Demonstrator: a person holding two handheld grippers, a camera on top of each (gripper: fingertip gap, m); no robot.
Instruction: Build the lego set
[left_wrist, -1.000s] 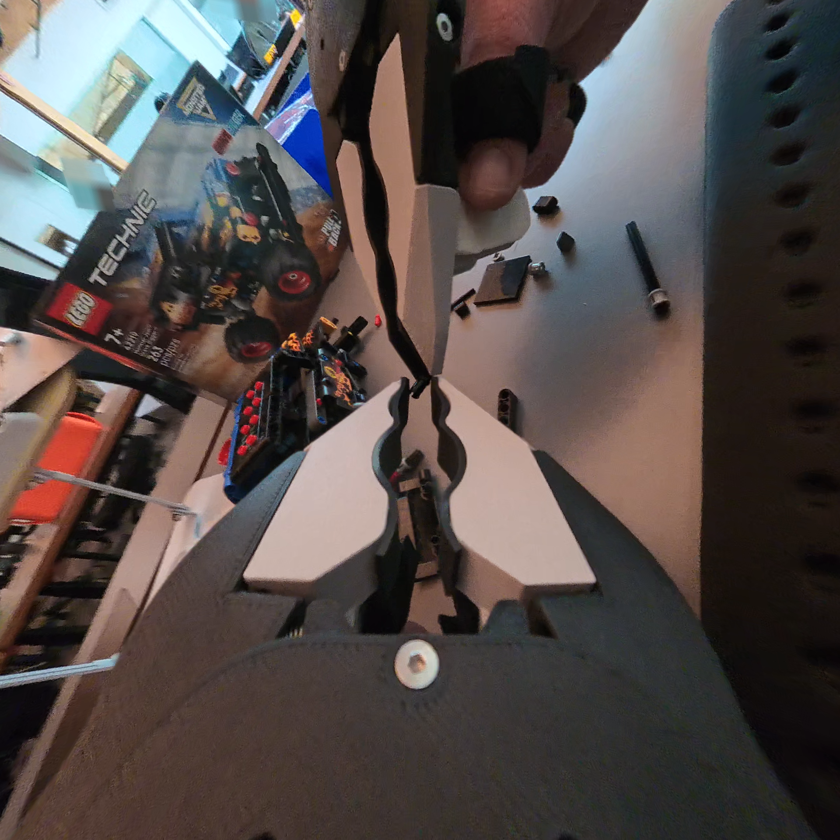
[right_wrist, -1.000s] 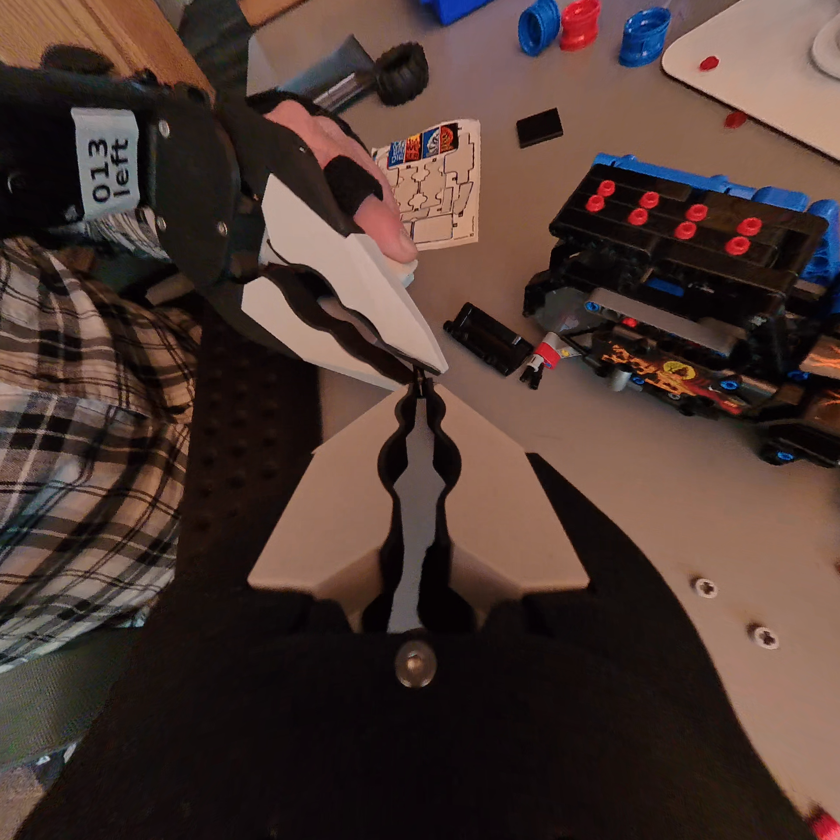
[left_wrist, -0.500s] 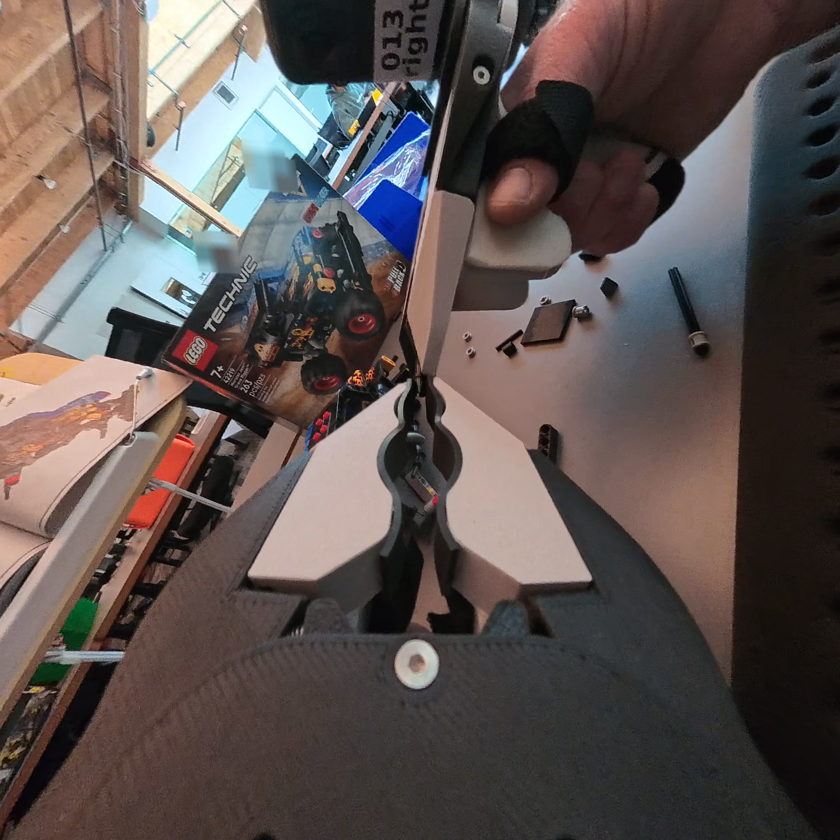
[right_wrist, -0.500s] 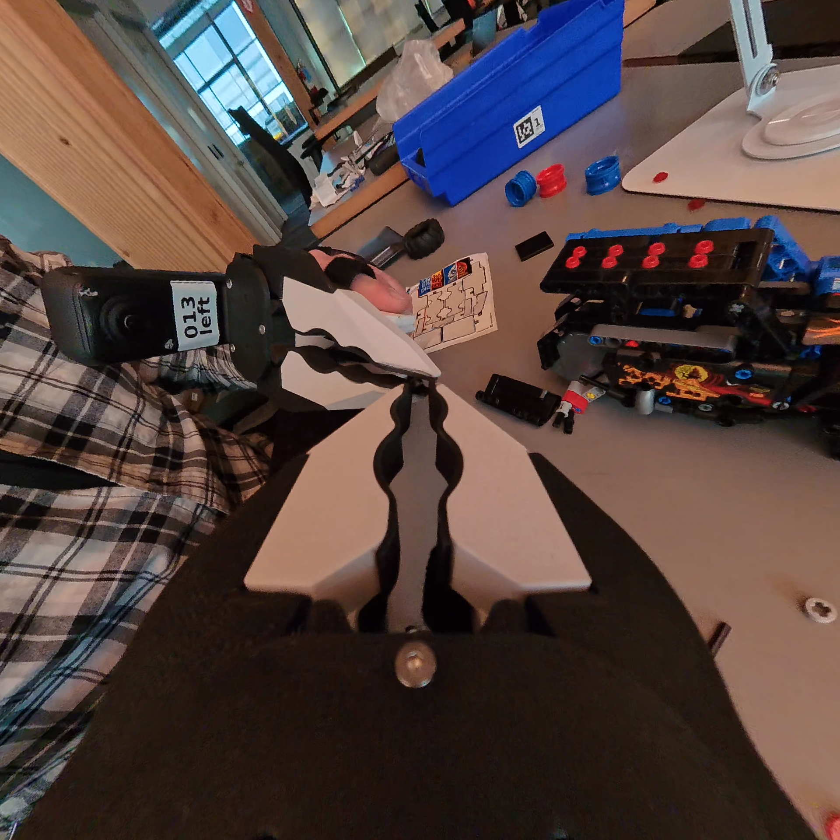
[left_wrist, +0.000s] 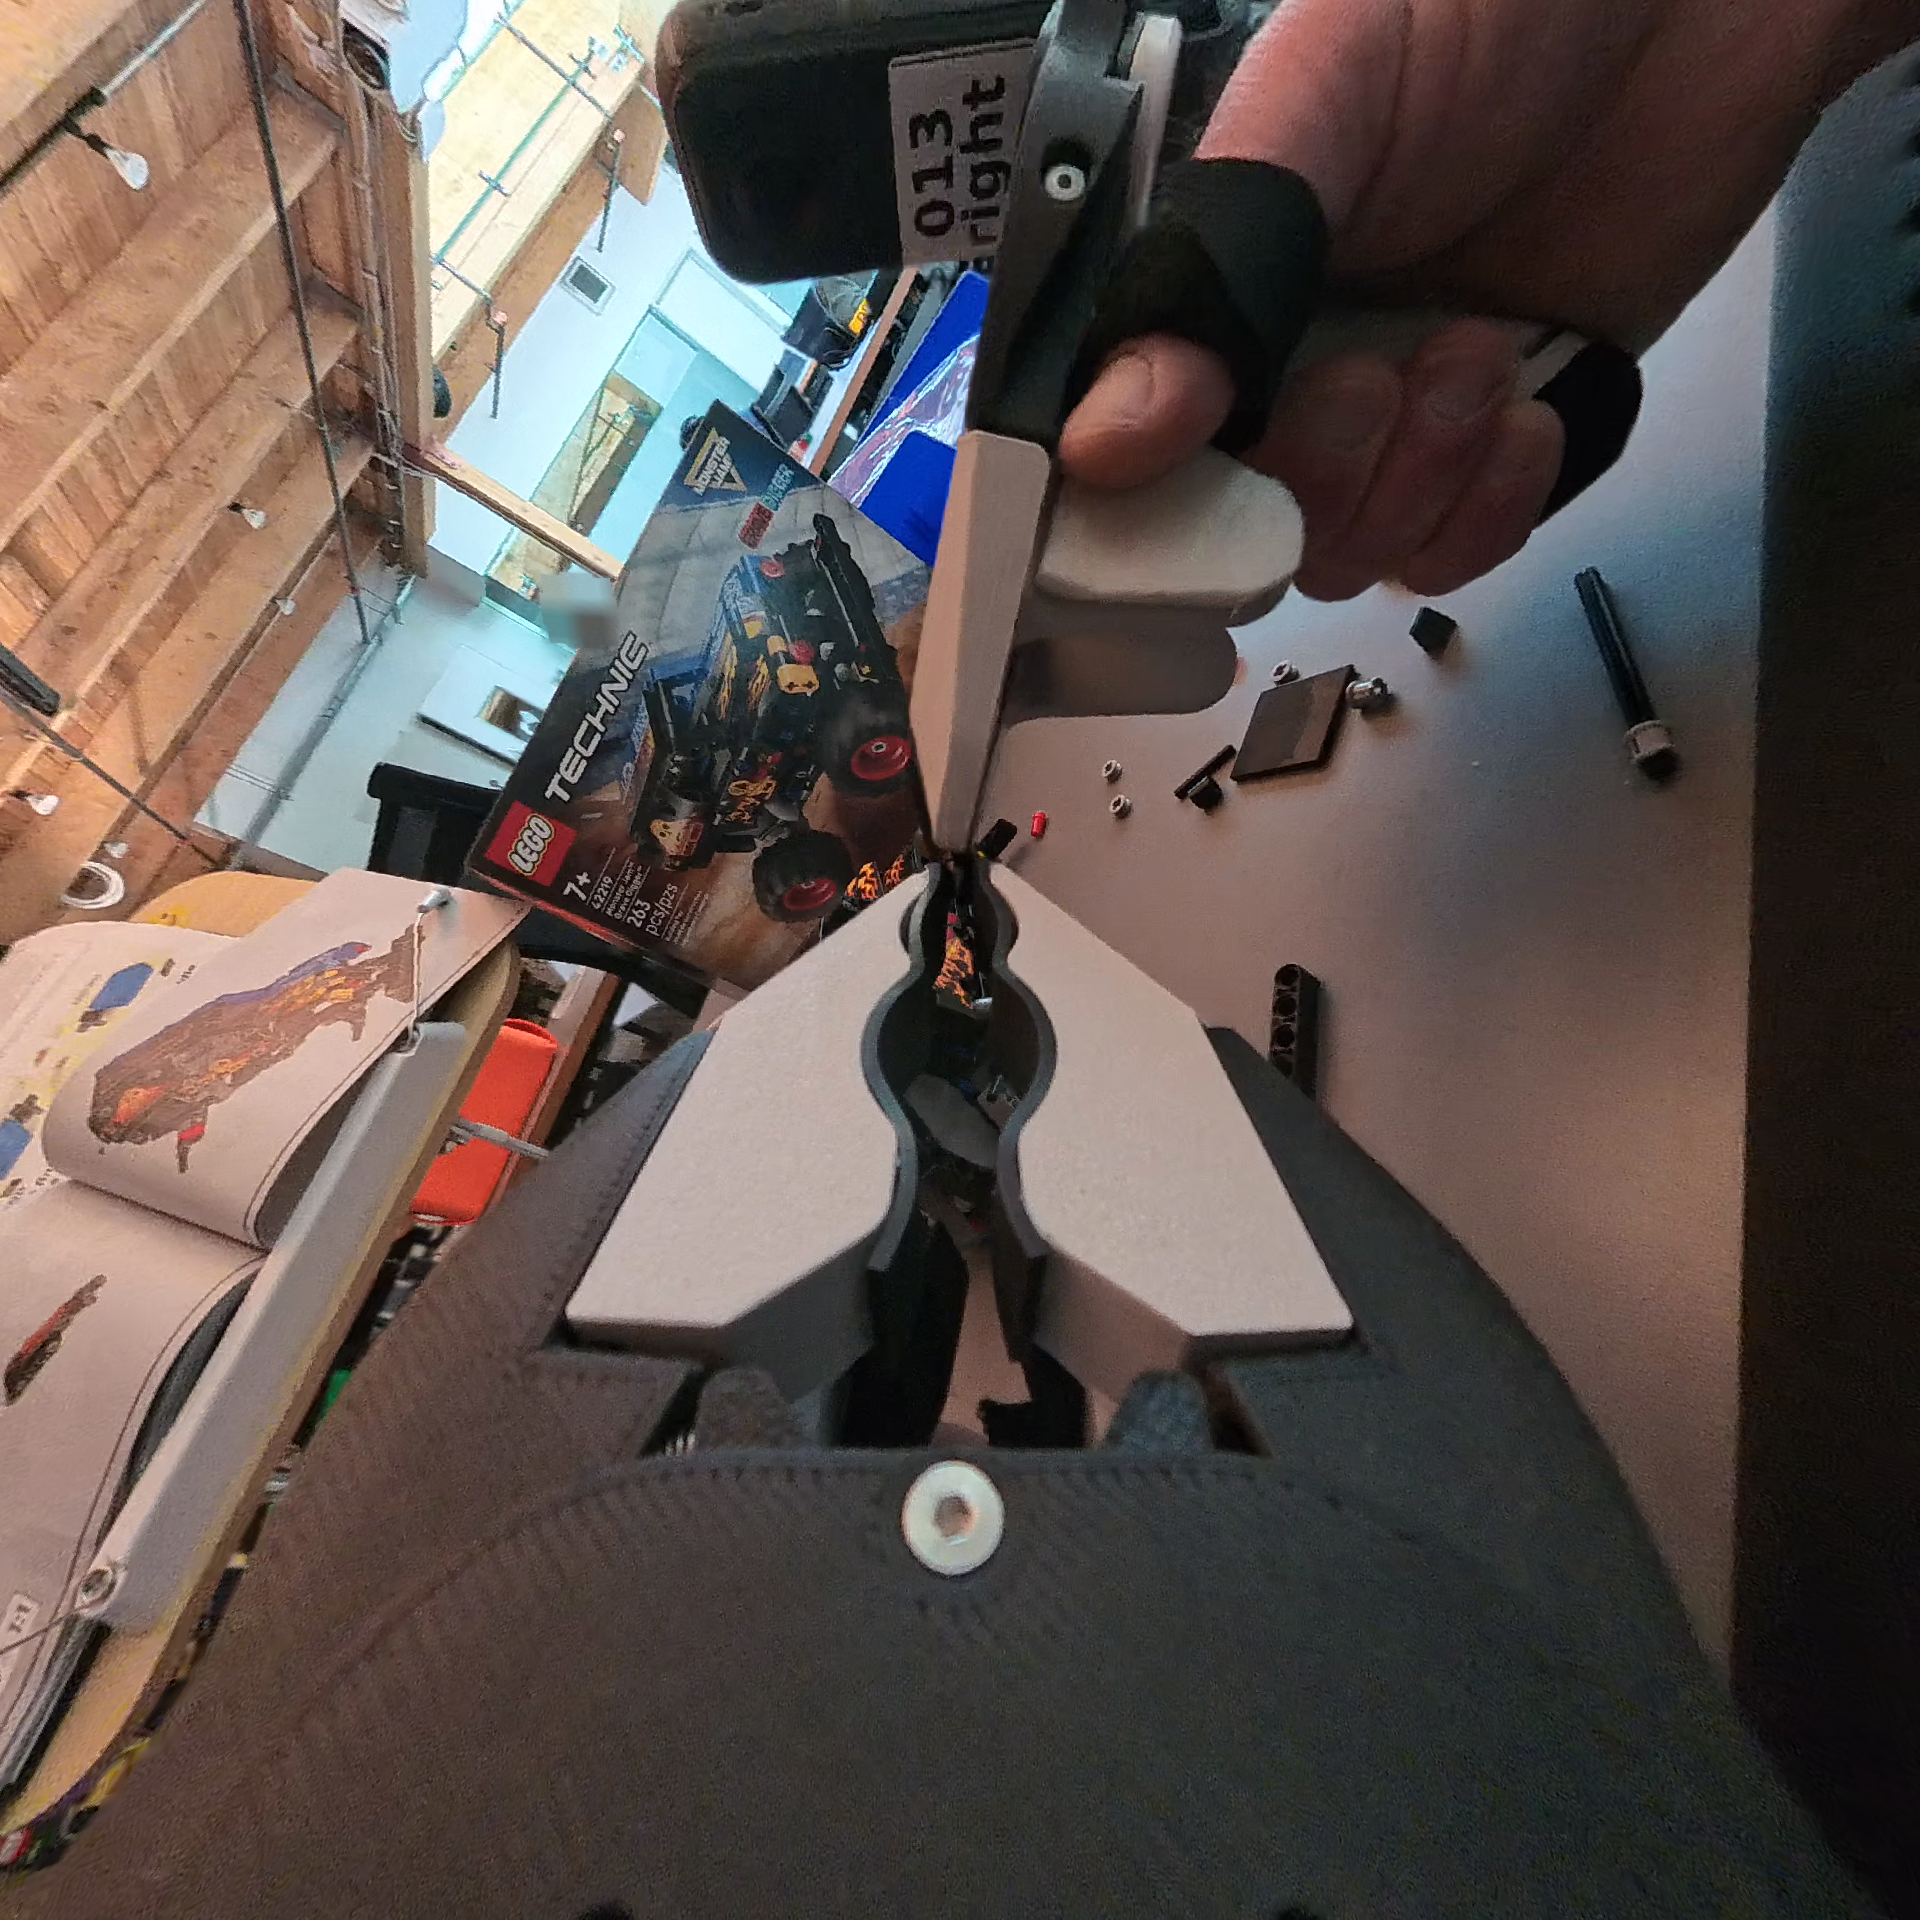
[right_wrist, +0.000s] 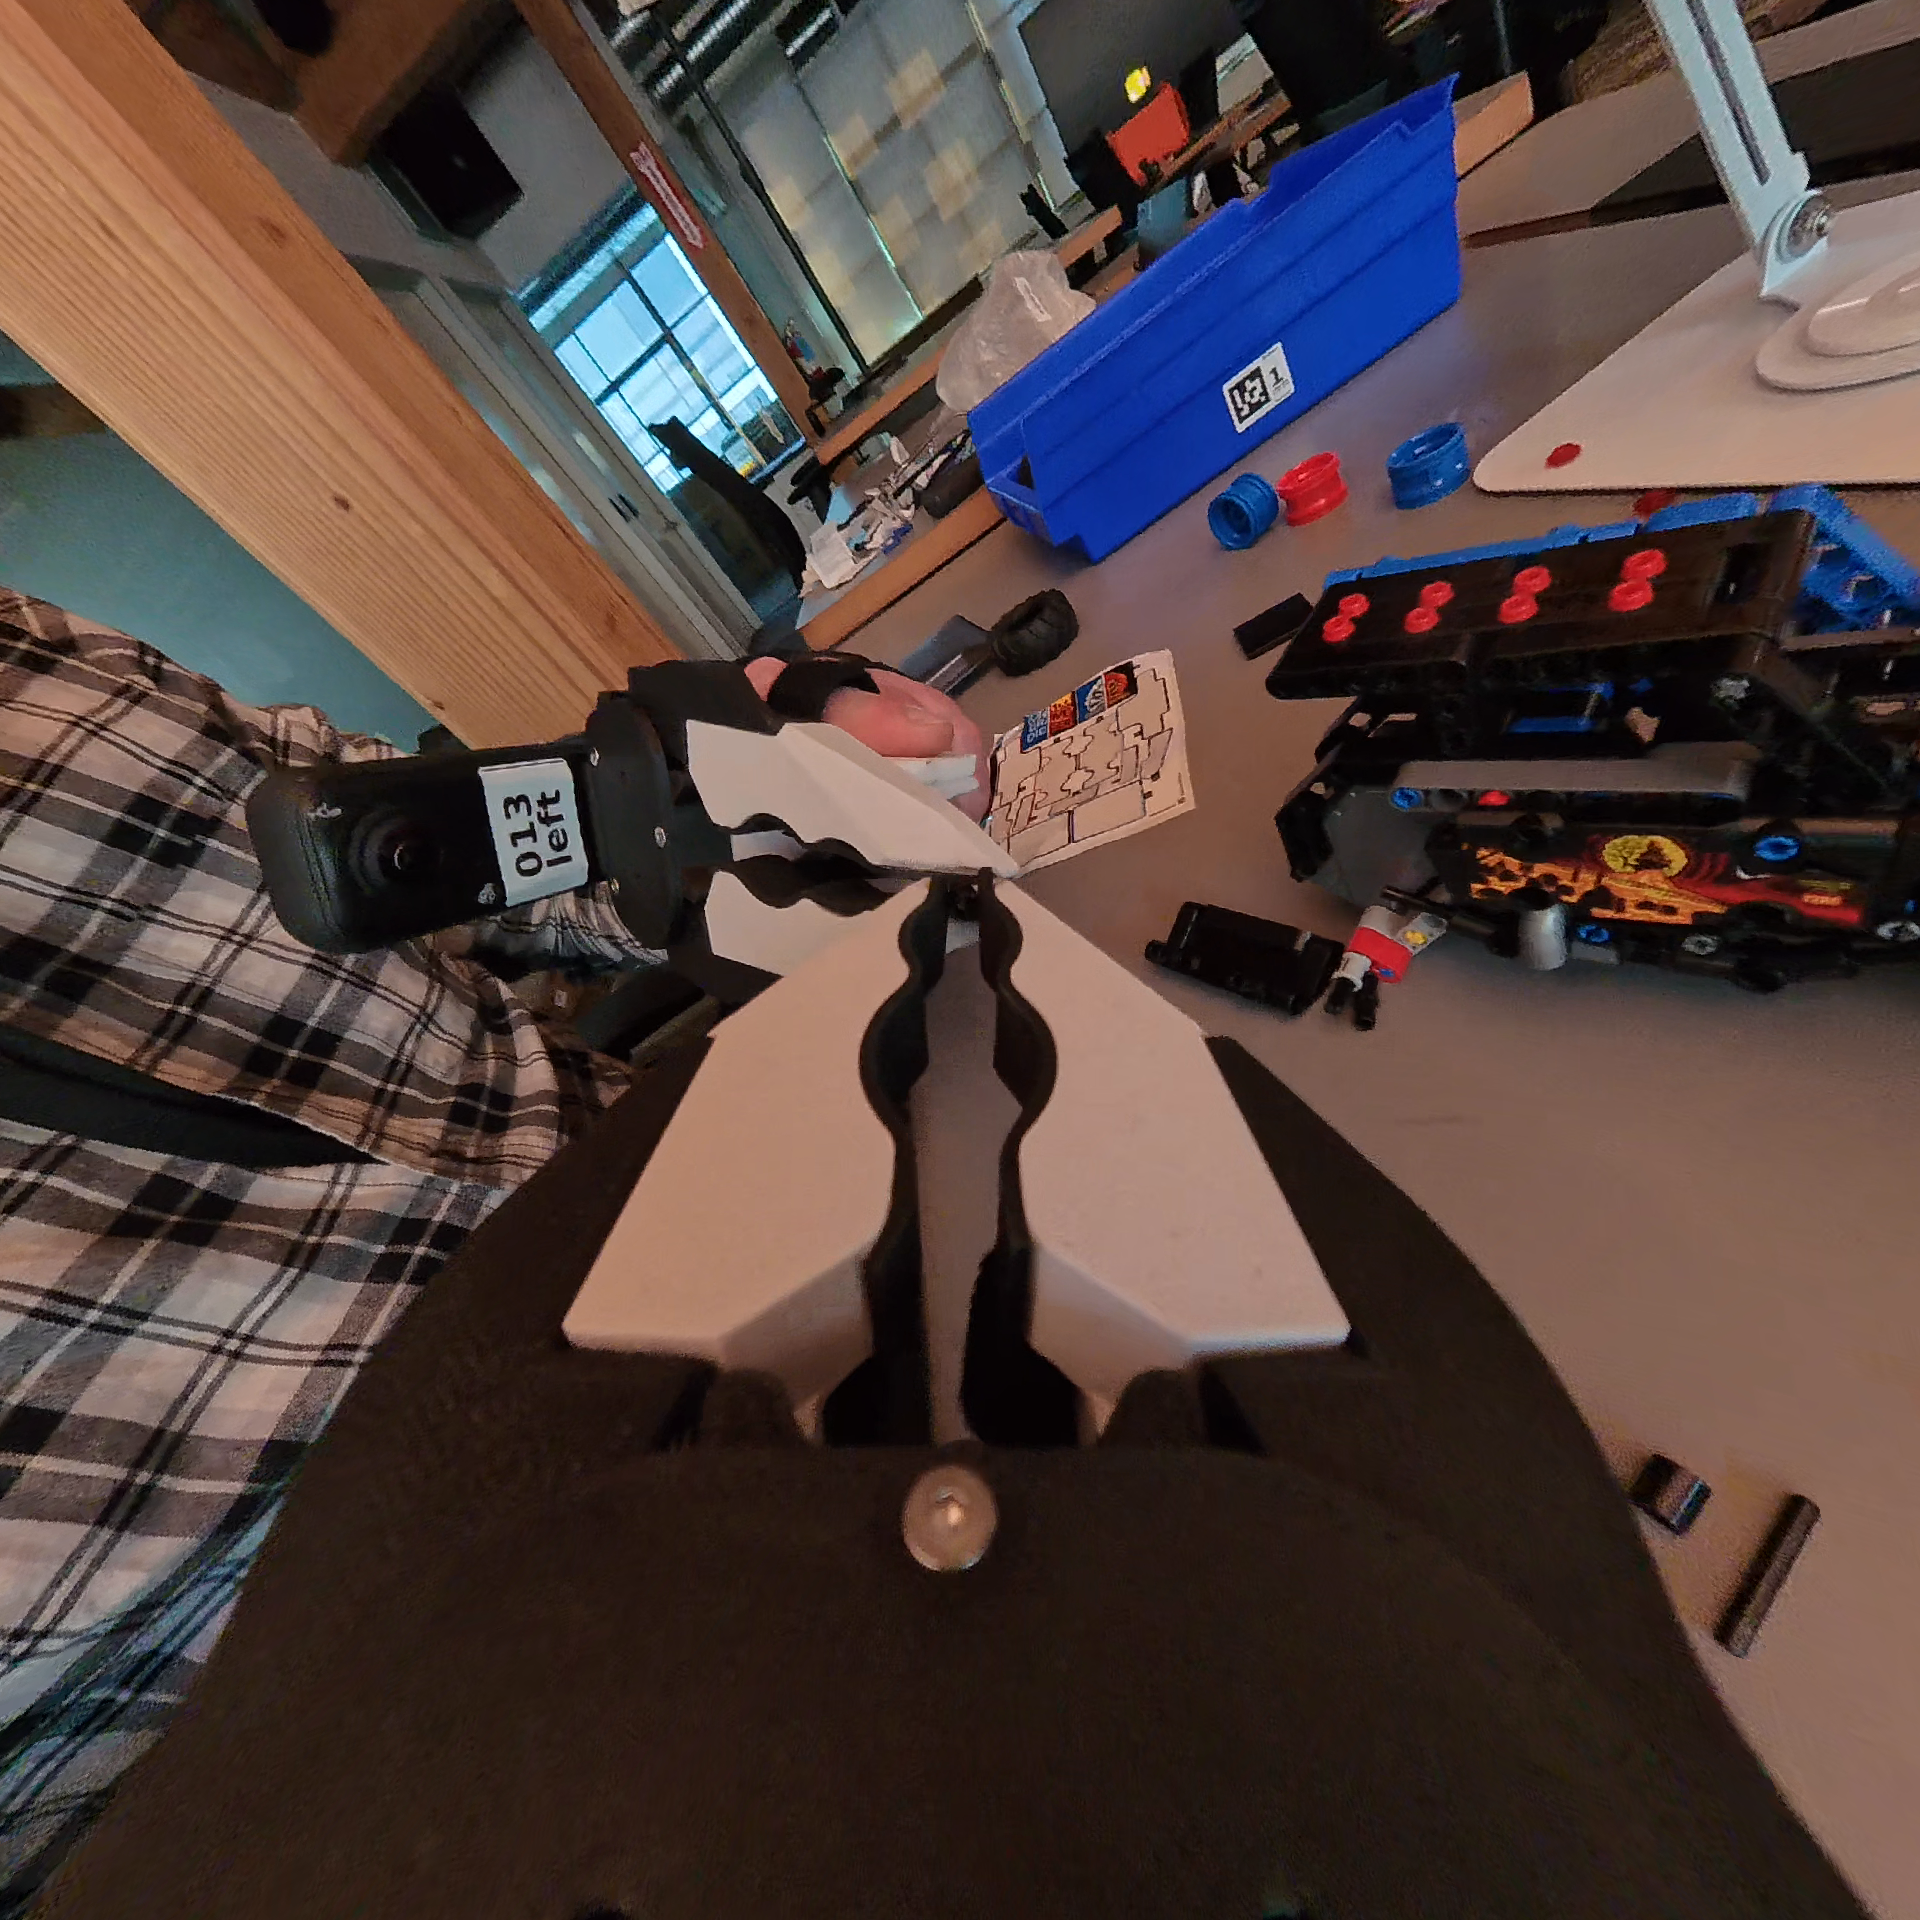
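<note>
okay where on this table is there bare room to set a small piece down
Bare grey table lies in front of the half-built truck, between it and the right gripper. Another open stretch runs below the black square tile and long black axle. It is crowded around the sticker sheet, wheel hubs and blue bin.

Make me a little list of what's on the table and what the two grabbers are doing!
left gripper: tips together, meeting the other gripper's tips; whether it holds something cannot be told
right gripper: tips nearly closed, something tiny and dark between them
truck model: half built, black and blue, red pins on top
sticker sheet: flat, behind the grippers
loose rims: blue and red, near the blue bin
table: grey
</note>
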